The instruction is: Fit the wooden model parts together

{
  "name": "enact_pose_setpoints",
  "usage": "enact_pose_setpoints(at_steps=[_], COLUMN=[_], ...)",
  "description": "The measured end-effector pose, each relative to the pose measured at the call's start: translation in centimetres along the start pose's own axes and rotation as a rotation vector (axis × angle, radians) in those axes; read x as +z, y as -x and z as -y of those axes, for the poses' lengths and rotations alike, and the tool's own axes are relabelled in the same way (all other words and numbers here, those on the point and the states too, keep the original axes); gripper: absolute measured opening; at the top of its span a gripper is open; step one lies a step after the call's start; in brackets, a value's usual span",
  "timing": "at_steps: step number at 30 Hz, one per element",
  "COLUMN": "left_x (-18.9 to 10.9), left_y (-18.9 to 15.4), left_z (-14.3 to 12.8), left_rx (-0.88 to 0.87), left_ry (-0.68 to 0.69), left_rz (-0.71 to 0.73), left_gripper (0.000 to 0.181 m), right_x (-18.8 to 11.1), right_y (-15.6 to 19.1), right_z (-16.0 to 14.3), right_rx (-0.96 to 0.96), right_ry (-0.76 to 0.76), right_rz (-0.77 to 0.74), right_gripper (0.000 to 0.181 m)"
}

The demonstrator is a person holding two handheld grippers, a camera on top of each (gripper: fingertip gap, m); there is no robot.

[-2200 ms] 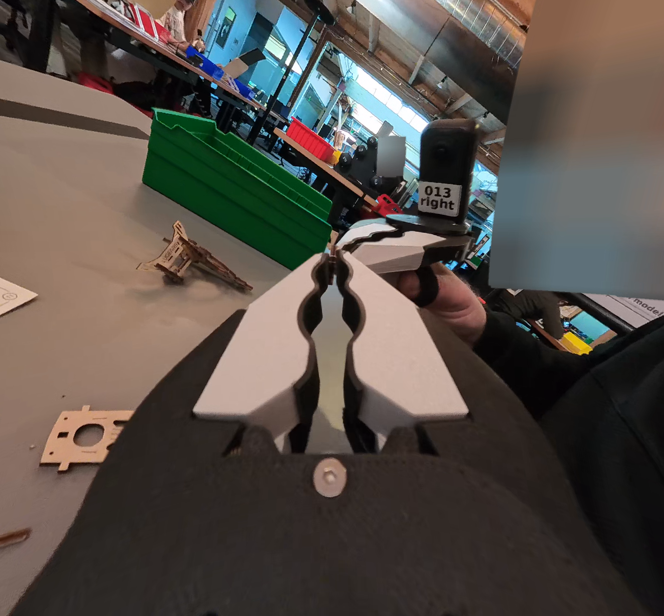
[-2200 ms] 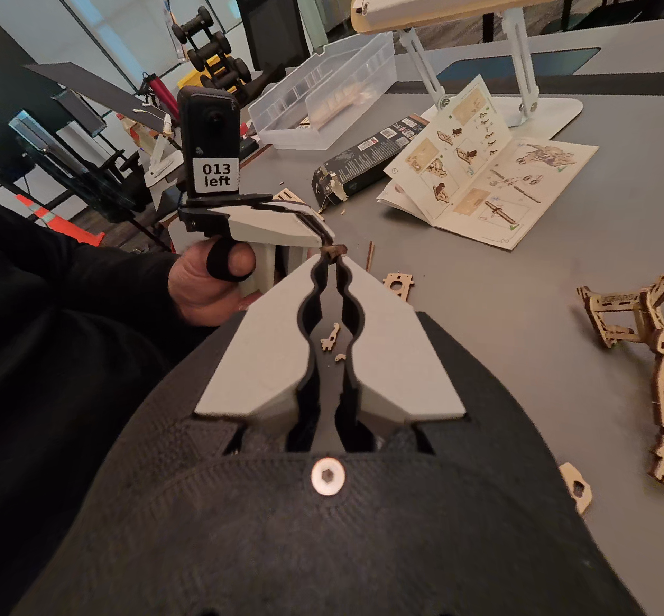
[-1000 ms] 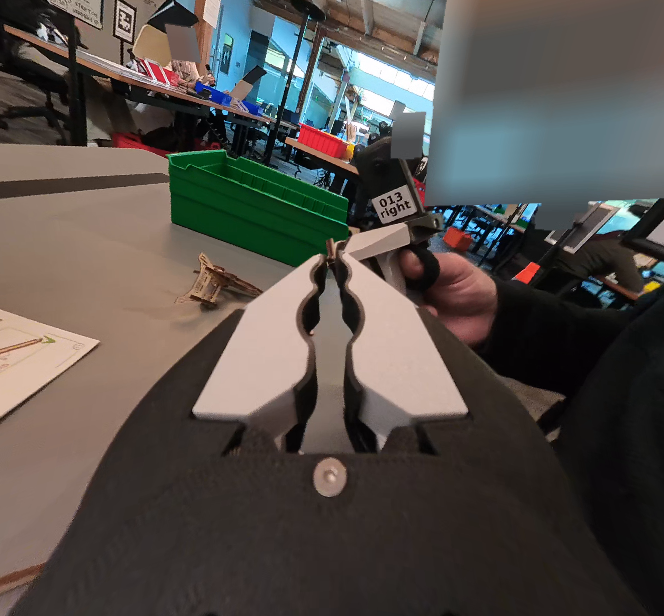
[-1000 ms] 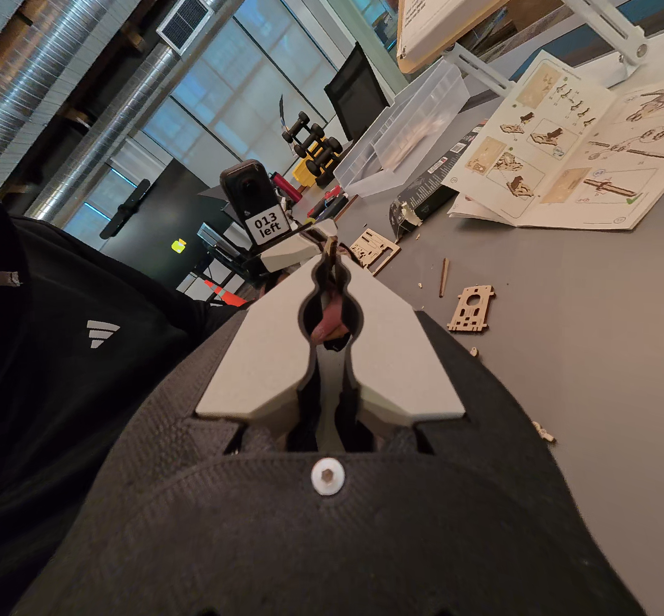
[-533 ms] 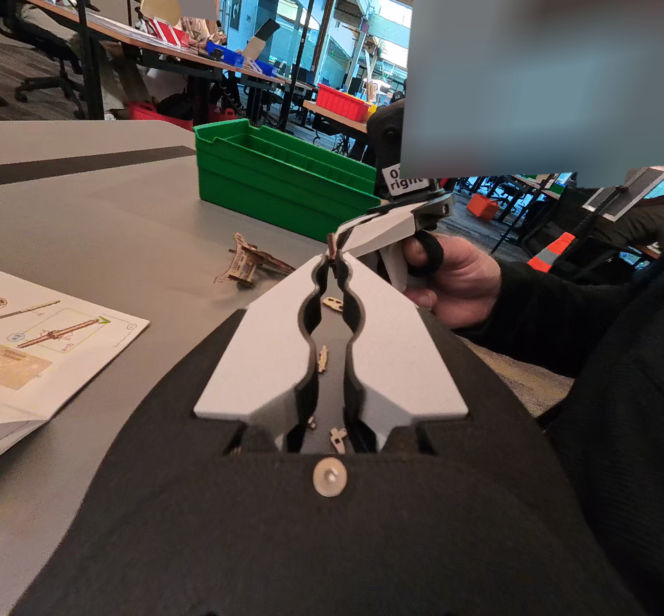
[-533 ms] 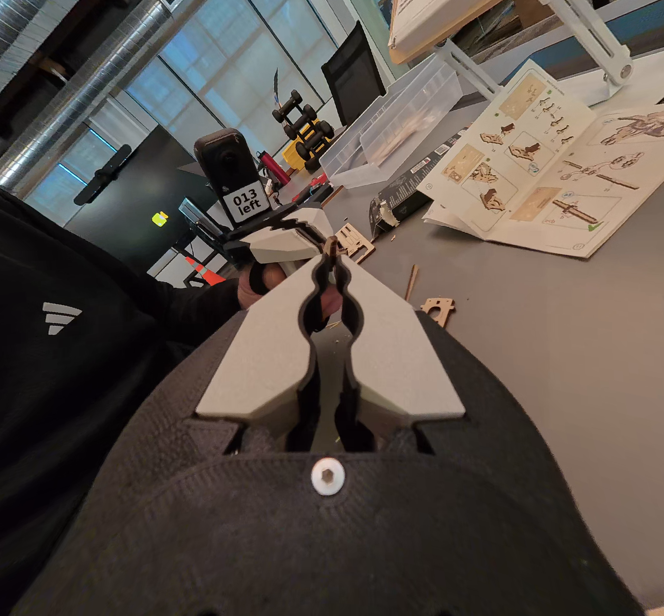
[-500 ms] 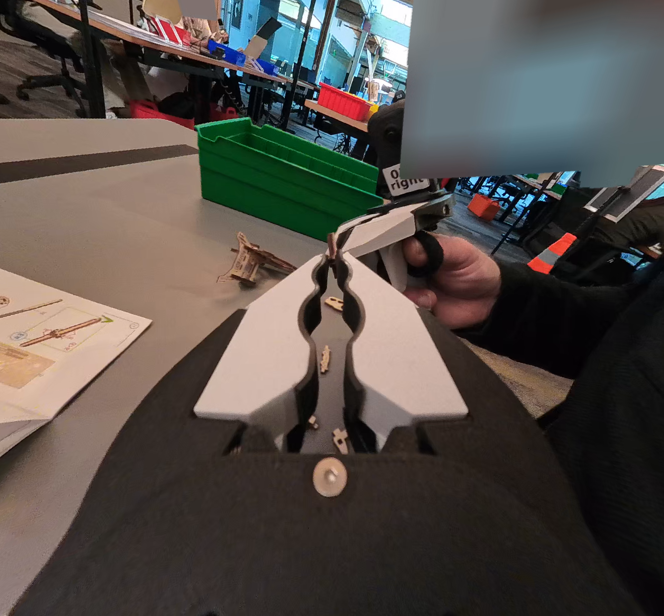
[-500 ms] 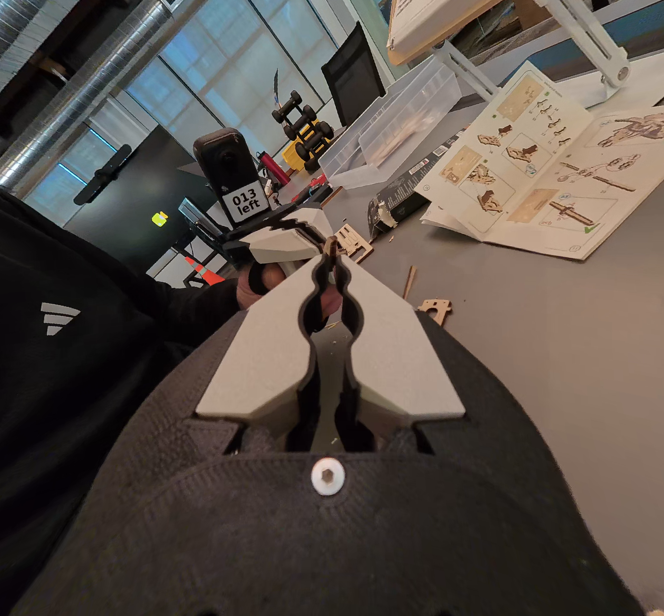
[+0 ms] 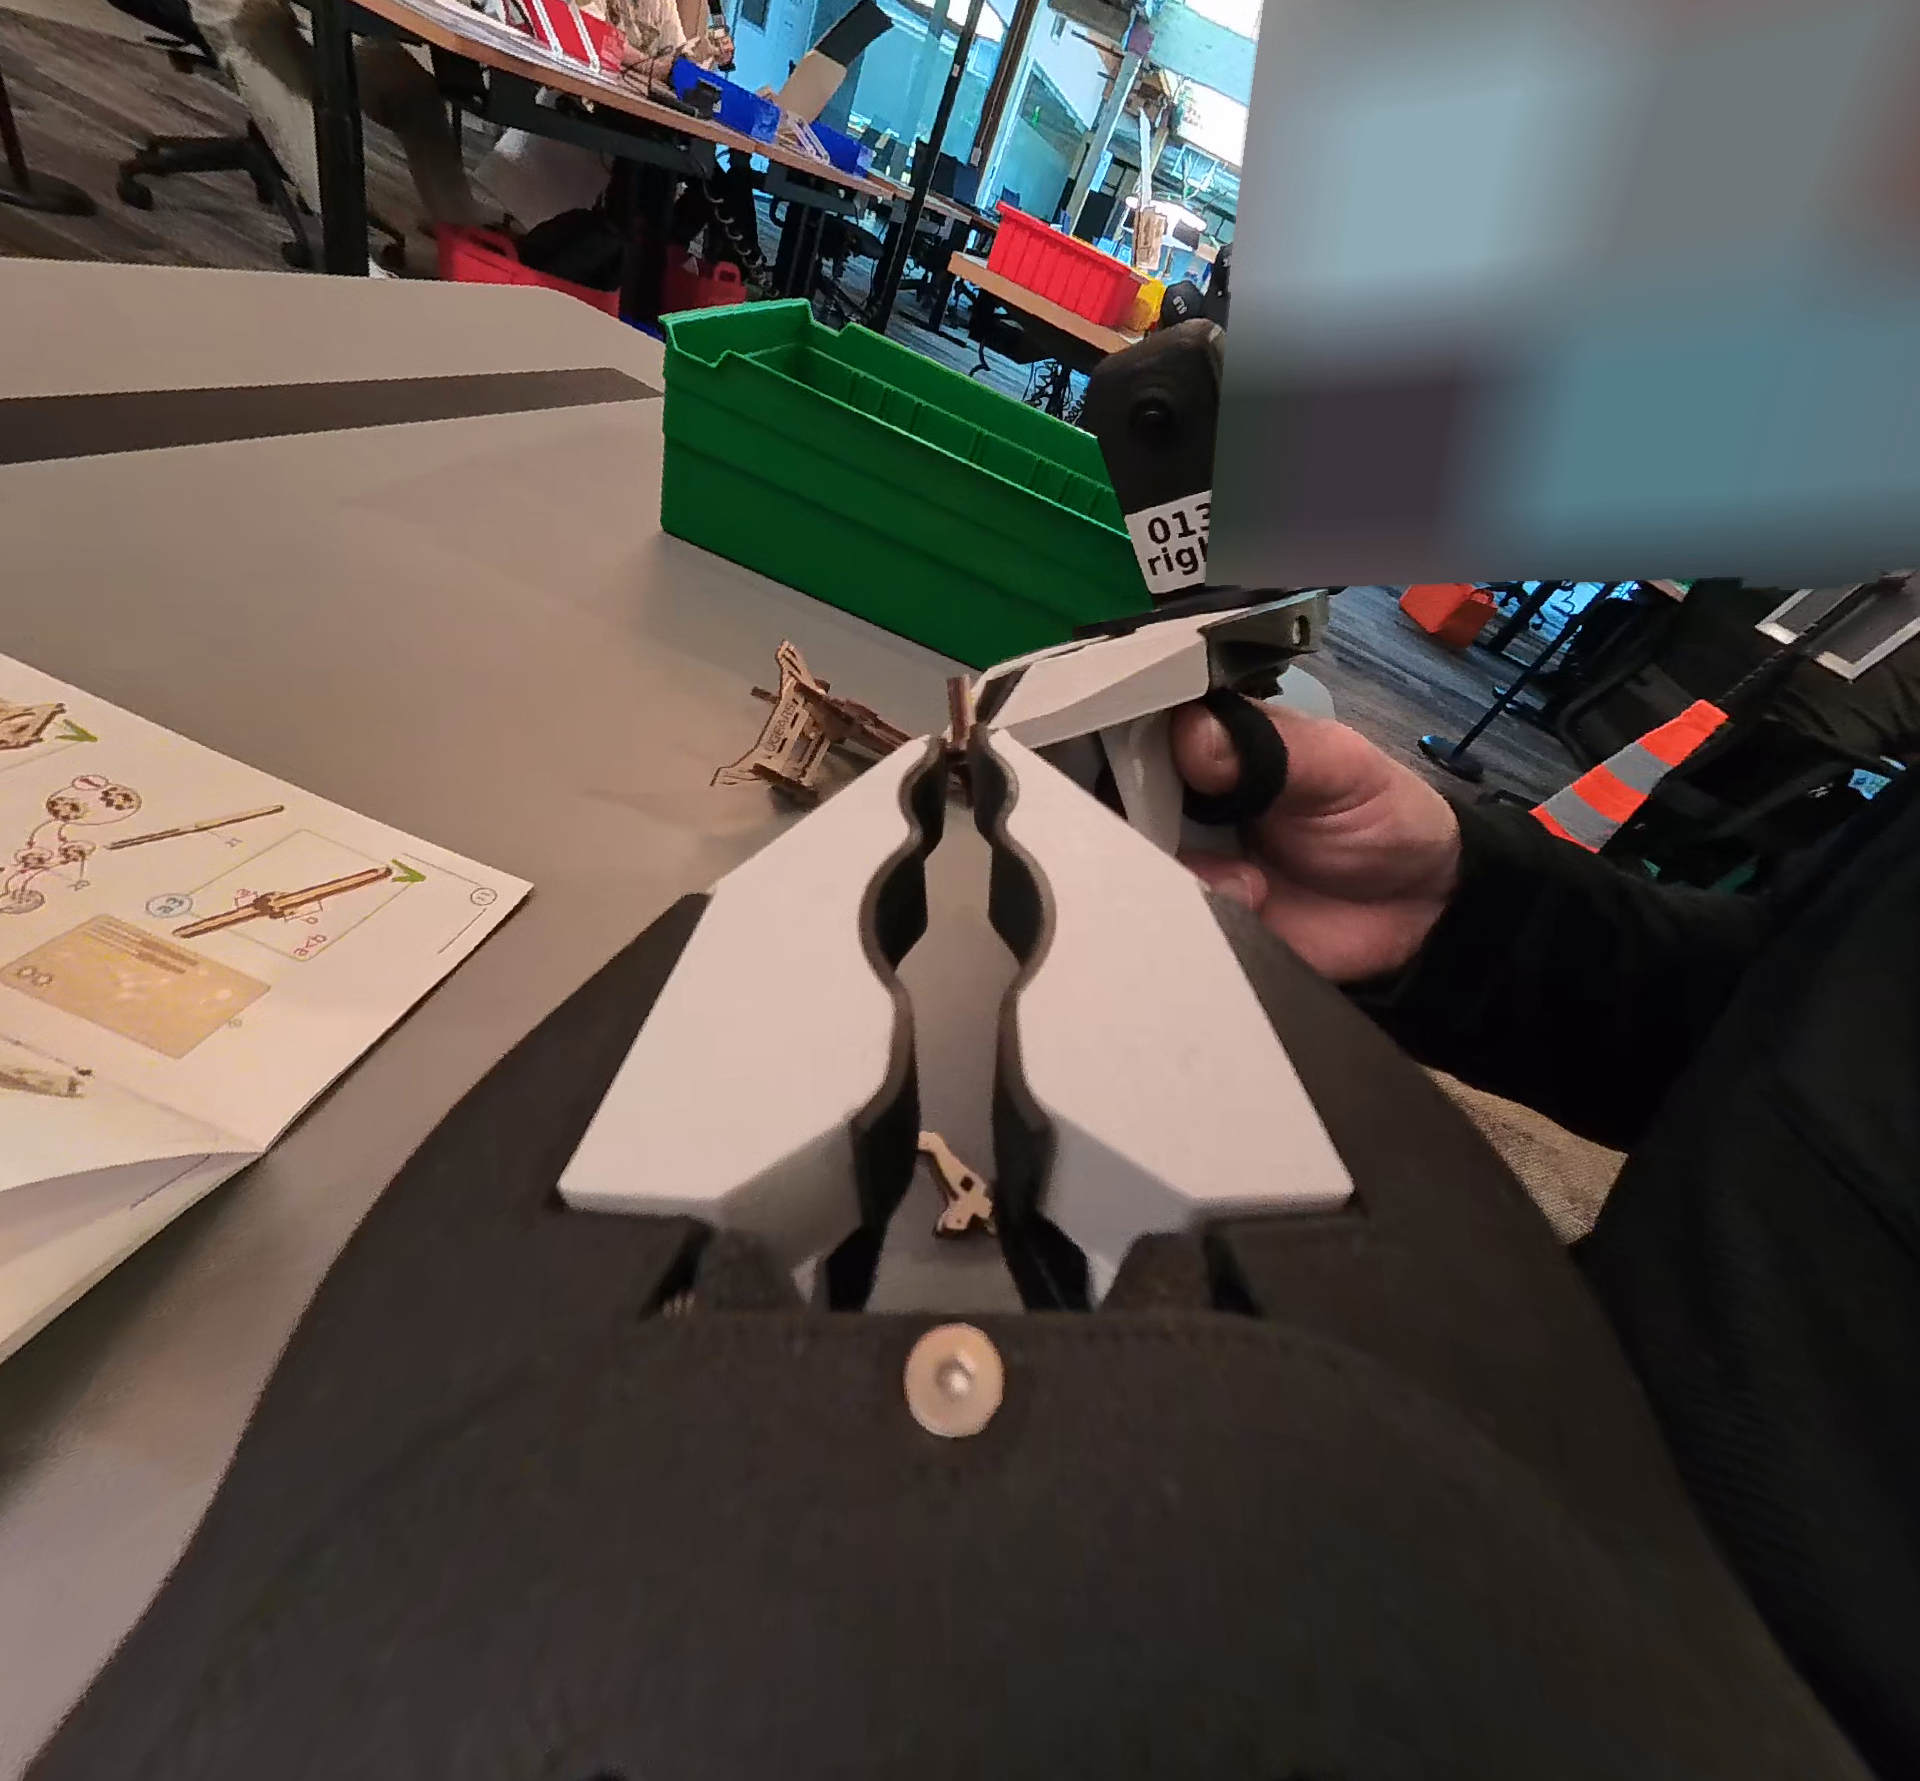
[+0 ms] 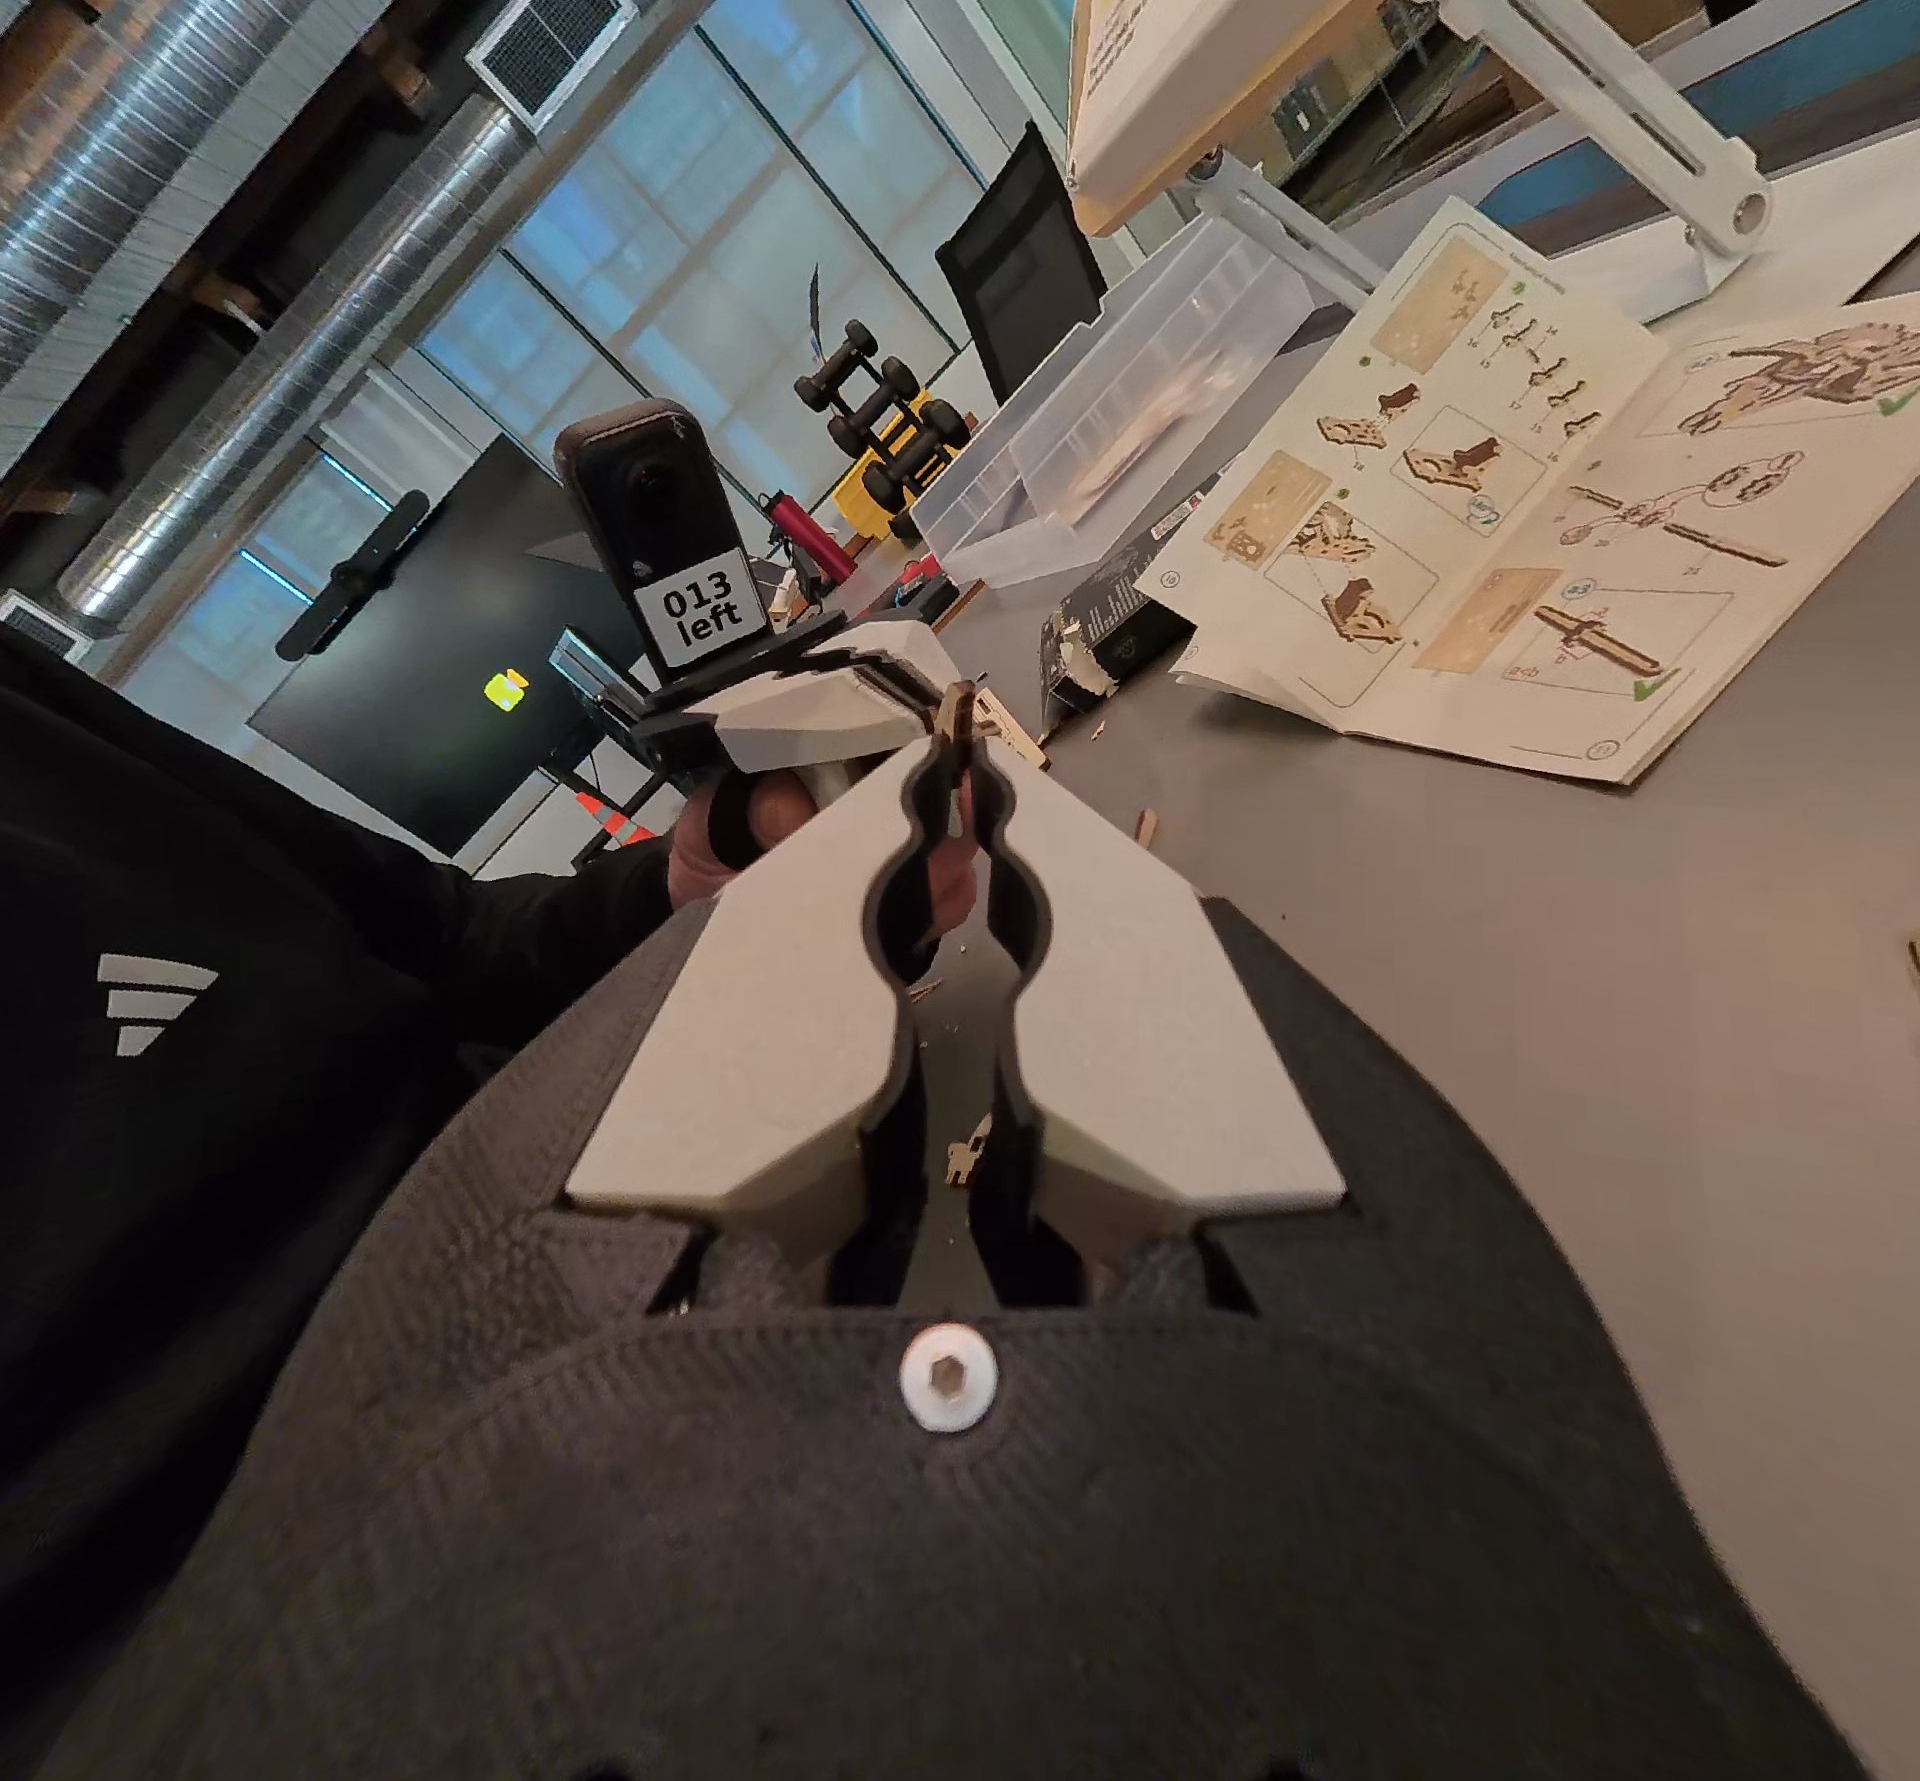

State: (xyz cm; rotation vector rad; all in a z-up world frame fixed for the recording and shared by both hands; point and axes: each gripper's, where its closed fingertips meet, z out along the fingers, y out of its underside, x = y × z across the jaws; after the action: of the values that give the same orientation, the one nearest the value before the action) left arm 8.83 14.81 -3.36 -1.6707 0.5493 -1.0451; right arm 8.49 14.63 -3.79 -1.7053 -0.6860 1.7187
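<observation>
Left wrist view has the left gripper (image 9: 958, 763) with its fingers drawn narrow, pinching a small wooden piece (image 9: 957, 705) at the very tips, held up off the grey worktop (image 9: 416, 609). The right gripper (image 9: 982, 692) meets it tip to tip from the far side, with a hand (image 9: 1340, 838) round its handle. In the right wrist view the right gripper (image 10: 951, 744) is likewise closed narrow on a thin wooden part (image 10: 954, 708), and the left gripper (image 10: 914, 682) touches the same spot. Whether each holds its own part or both hold one joined piece is too small to tell.

Taking that held piece as the landmark: a half-built wooden model (image 9: 805, 734) lies just beyond it on the worktop, a green bin (image 9: 883, 484) stands behind that, and an open instruction booklet (image 9: 208, 900) lies well off to the side. A loose wooden scrap (image 9: 961, 1186) lies on the worktop below it, seen between the fingers.

Such parts look like thin cut plywood: very light, stiff, and likely to snap at tabs or split along a slot if twisted. A hold close to the joint, on the flat faces, with a straight push, seems safest; a tip-only pinch may let the part pivot.
</observation>
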Motion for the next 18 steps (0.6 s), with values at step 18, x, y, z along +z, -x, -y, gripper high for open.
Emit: enact_pose_setpoints(at_steps=[18], left_x=[0.1], left_y=[-2.1], left_z=[0.8], left_rx=[0.226], left_ry=[0.017], left_rz=[-0.069], left_gripper=[0.009], right_x=[-1.5], right_y=[2.3], right_z=[1.4], right_rx=[0.218], right_ry=[-0.129], right_rz=[0.245], right_gripper=[0.000])
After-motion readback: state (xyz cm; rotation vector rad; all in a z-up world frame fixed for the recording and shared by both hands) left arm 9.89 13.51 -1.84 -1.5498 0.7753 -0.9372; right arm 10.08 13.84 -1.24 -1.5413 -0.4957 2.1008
